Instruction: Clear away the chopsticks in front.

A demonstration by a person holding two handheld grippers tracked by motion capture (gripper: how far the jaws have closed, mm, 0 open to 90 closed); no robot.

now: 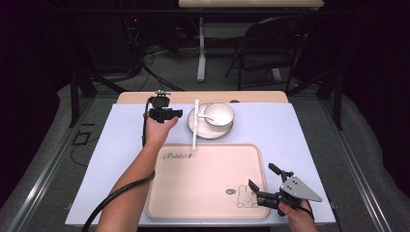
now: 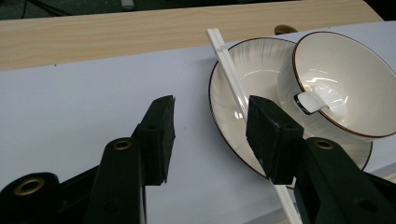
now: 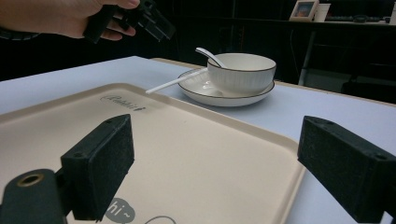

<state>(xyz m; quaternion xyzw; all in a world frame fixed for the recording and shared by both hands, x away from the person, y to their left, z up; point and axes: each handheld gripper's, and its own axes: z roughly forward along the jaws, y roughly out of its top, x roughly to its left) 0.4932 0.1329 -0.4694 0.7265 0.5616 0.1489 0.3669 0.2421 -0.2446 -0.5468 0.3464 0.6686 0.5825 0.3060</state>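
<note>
My left gripper [image 1: 179,113] hangs just left of the plate [image 1: 194,126], jaws partly apart and holding nothing. White chopsticks [image 1: 195,124] lie across the plate's left rim, their tips over the tray [image 1: 203,183]. The tray reads "Rabbit" and "hi~" beside a bunny [image 1: 246,197]. My right gripper [image 1: 263,182] waits wide open, empty.

Dark room around me. Grey floor [image 1: 212,72] beyond my worktop [image 1: 203,97], cables [image 1: 159,50] trailing across it. Black folding chair [image 1: 270,43] opposite, beside white table leg [image 1: 201,48].
</note>
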